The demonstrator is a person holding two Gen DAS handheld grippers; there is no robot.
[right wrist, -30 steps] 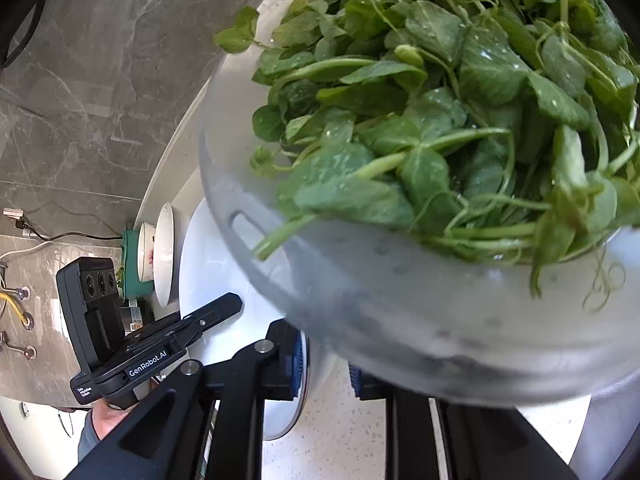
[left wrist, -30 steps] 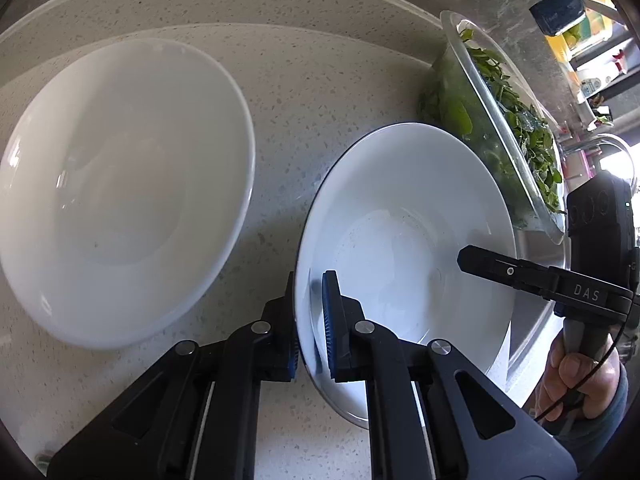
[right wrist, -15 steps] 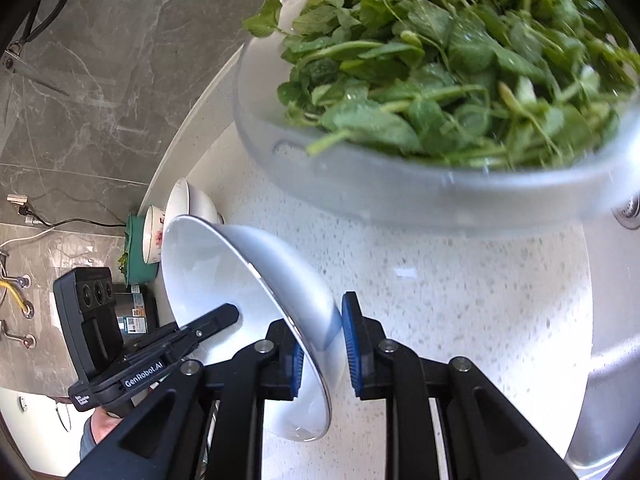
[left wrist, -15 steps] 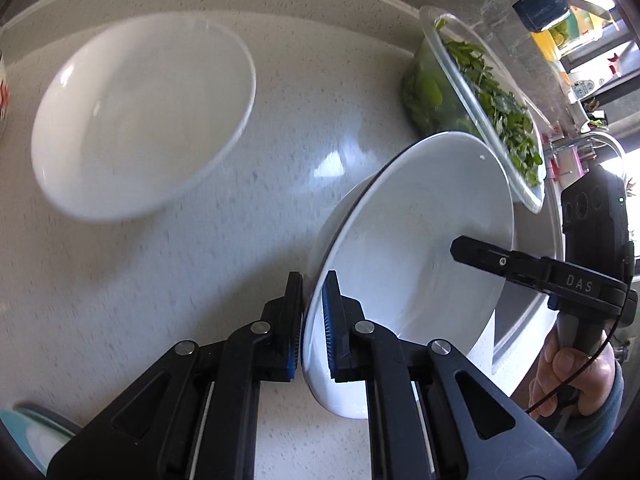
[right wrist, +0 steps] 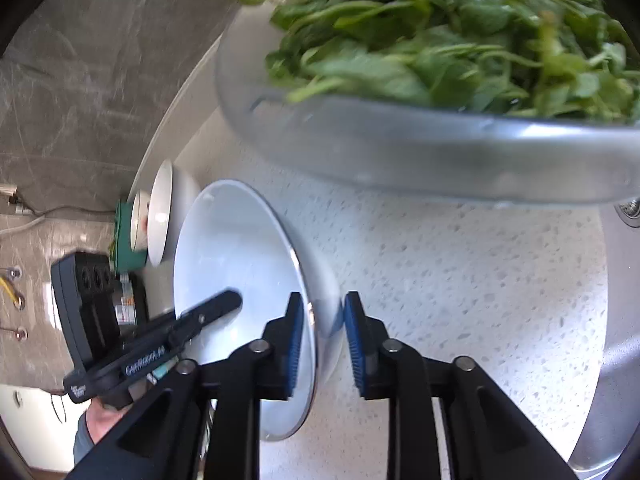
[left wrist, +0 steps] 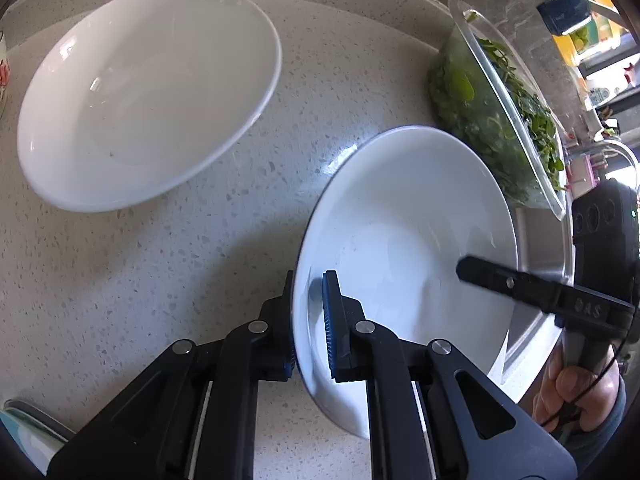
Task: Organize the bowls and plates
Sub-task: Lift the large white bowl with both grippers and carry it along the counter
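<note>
so both grippers are on the same glossy white ceramic bowl (left wrist: 404, 256), held tilted above the speckled white stone desk (left wrist: 132, 280). left gripper (left wrist: 308, 320) jaws pinch its near rim, right gripper (right wrist: 320, 340) jaws straddle the opposite rim with a slight gap. second white bowl (left wrist: 148, 92) sits further left, clear glass bowl of greens (right wrist: 440, 80) just behind.

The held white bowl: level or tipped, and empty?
Tipped and empty: the white bowl stands steeply on edge, bare inside, left gripper fingers pinching its rim.
</note>
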